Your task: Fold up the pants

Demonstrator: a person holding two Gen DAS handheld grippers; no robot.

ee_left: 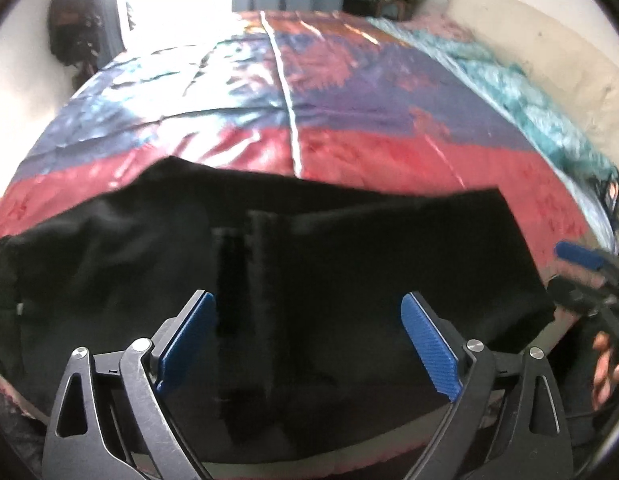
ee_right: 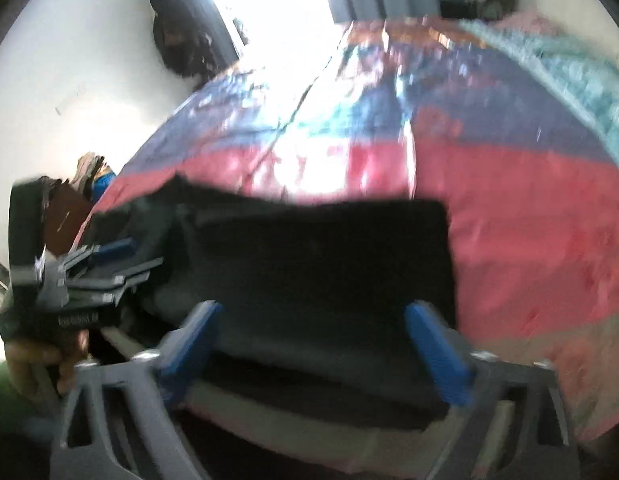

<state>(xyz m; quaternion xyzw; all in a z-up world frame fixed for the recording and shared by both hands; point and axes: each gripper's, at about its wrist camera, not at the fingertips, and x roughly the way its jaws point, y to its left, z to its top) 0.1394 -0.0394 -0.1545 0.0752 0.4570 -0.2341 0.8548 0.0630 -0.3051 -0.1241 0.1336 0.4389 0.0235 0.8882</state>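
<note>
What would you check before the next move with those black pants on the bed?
1. Left gripper open, nothing between its fingers: ok.
2. Right gripper open and empty: ok.
3. Pants lying on the bed, not hanging off: mostly ok; the near edge sits close to the bed's edge.
4. Pants flat: not ok; the left part looks bunched in the right wrist view.
5. Bed beyond the pants free for folding: ok.
6. How many folds are already made: cannot tell; the dark cloth hides its layers and both views are blurred.
</note>
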